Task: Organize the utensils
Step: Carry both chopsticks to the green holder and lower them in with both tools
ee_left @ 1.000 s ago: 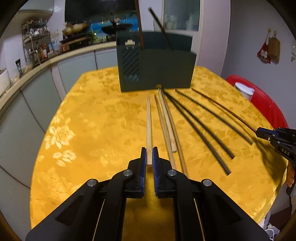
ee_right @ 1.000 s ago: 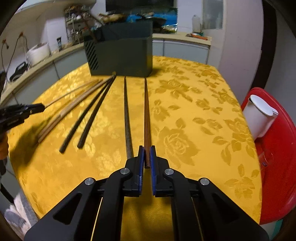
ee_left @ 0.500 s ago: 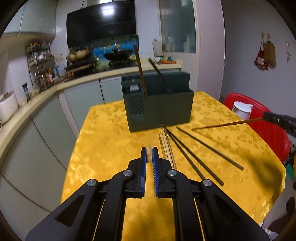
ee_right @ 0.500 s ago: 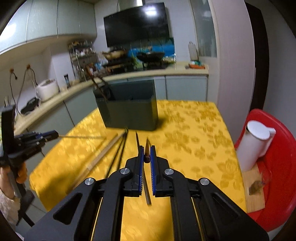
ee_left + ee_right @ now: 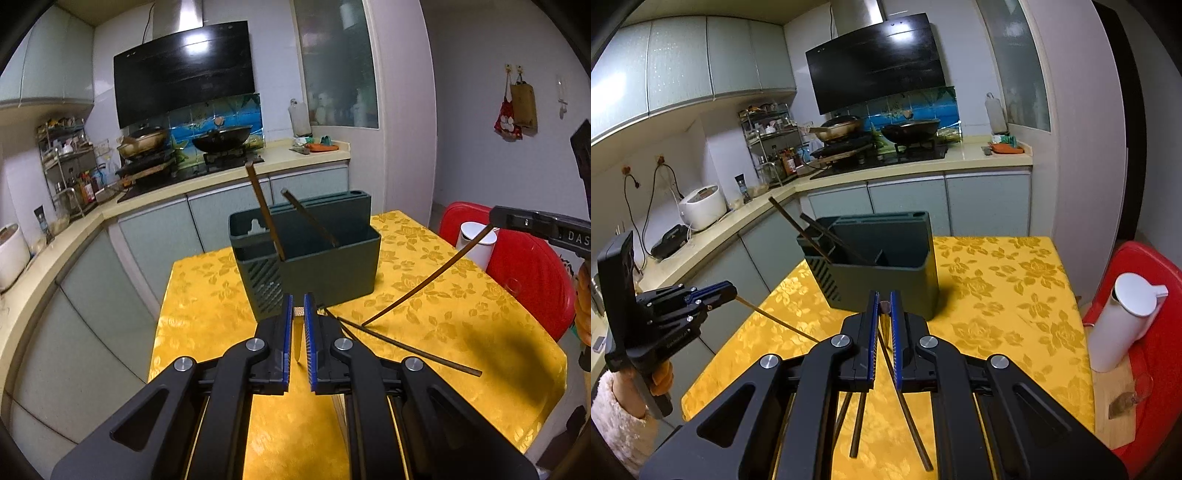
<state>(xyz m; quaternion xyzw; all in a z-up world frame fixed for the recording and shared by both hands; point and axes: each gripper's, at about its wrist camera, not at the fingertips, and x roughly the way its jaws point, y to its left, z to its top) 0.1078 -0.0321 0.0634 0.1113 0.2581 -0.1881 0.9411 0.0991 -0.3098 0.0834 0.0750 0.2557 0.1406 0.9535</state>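
Observation:
A dark green utensil holder [image 5: 310,254] stands on the yellow table [image 5: 199,302] with two chopsticks [image 5: 264,214] leaning in it; it also shows in the right wrist view [image 5: 882,266]. My left gripper [image 5: 298,314] is shut on a light wooden chopstick [image 5: 297,312], lifted above the table. My right gripper [image 5: 884,304] is shut on a dark brown chopstick [image 5: 905,402], seen hanging from it in the left wrist view [image 5: 424,284]. More dark chopsticks [image 5: 406,350] lie on the table below.
A red chair [image 5: 524,266] with a white jug [image 5: 1126,321] stands at the table's right. Kitchen counter [image 5: 110,206] with stove and woks runs behind and left. The other gripper and hand show at the left of the right wrist view [image 5: 665,314].
Both grippers have lifted their chopsticks off the table and risen, tilting up; the holder now sits lower and closer in both views.

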